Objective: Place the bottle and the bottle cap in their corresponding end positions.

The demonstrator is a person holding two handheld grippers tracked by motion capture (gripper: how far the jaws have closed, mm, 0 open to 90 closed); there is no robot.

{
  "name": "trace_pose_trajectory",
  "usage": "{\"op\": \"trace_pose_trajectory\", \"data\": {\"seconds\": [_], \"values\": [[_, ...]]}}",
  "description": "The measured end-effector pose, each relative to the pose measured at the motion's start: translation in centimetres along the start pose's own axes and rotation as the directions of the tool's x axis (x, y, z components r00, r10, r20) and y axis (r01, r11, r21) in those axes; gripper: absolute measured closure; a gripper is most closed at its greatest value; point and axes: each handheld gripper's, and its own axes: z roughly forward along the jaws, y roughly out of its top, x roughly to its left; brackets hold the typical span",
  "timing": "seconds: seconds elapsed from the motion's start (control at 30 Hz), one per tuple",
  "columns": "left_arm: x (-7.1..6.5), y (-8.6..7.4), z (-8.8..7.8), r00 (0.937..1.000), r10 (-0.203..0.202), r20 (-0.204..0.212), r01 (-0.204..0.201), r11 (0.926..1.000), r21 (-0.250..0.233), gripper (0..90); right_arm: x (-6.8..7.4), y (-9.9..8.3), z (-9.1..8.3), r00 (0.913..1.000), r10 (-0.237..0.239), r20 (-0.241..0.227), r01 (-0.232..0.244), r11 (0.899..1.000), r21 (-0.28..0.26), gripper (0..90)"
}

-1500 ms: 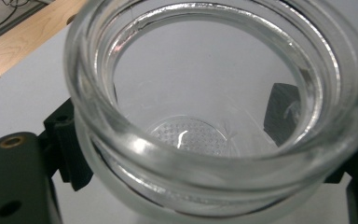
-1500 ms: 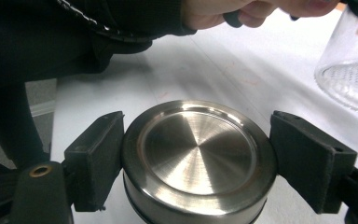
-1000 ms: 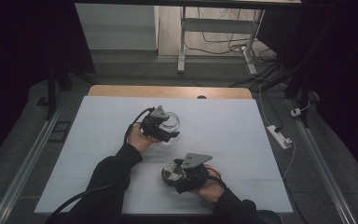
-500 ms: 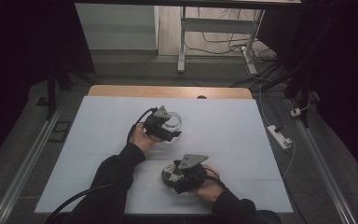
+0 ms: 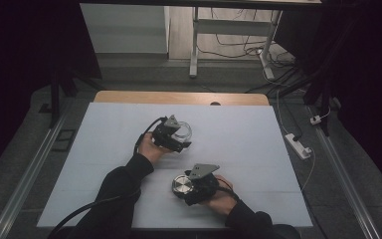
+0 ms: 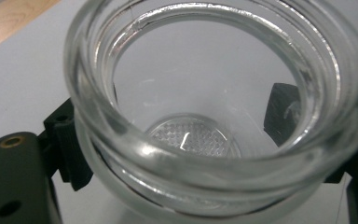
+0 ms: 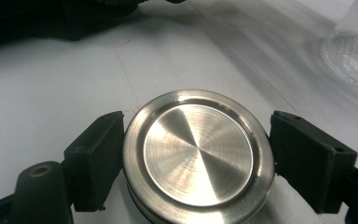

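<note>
Glass jar point(image 5: 181, 131): centre of high view, clamped at its neck by left gripper point(image 5: 171, 135); rigid, slick, breakable, best gripped below the rim.
Steel lid point(image 5: 182, 184): lower centre, pinched across its edge by right gripper point(image 5: 195, 185); light, stiff, smooth, likely to slip.
Table point(image 5: 258, 149): white.

Bright table point(image 5: 104, 164), dark surroundings; glare on the metal lid point(image 7: 198, 154).
</note>
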Motion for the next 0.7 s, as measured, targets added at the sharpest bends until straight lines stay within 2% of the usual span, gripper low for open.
{"op": "trace_pose_trajectory", "data": {"seconds": [0.1, 0.23, 0.47, 0.6, 0.7], "values": [[0.15, -0.03, -0.03, 1.0000, -0.004, 0.009, 0.004, 1.0000, 0.006, 15.0, 0.03, 0.01, 0.04, 0.9999, -0.012, 0.002, 0.012, 1.000, 0.005, 19.4], [0.56, -0.28, -0.02, 0.9988, -0.041, 0.028, 0.041, 0.9991, 0.001, 14.9, -0.12, 0.01, 0.07, 0.9999, -0.008, -0.010, 0.008, 1.000, 0.011, 19.2], [0.46, -0.44, 0.03, 0.9990, -0.040, 0.021, 0.040, 0.9992, -0.004, 14.1, -0.13, 0.01, 0.07, 0.9999, -0.002, -0.010, 0.002, 1.000, 0.018, 15.9], [0.07, -0.38, 0.10, 0.9998, -0.018, 0.004, 0.018, 0.9997, 0.019, 10.5, -0.14, 0.03, -0.06, 0.9999, 0.001, -0.011, -0.001, 1.000, 0.013, 14.0], [-0.10, -0.36, 0.05, 0.9998, -0.022, -0.001, 0.022, 0.9994, 0.027, 7.8, -0.08, 0.14, -0.24, 0.9999, 0.006, -0.015, -0.006, 1.000, 0.006, 12.8]]}}
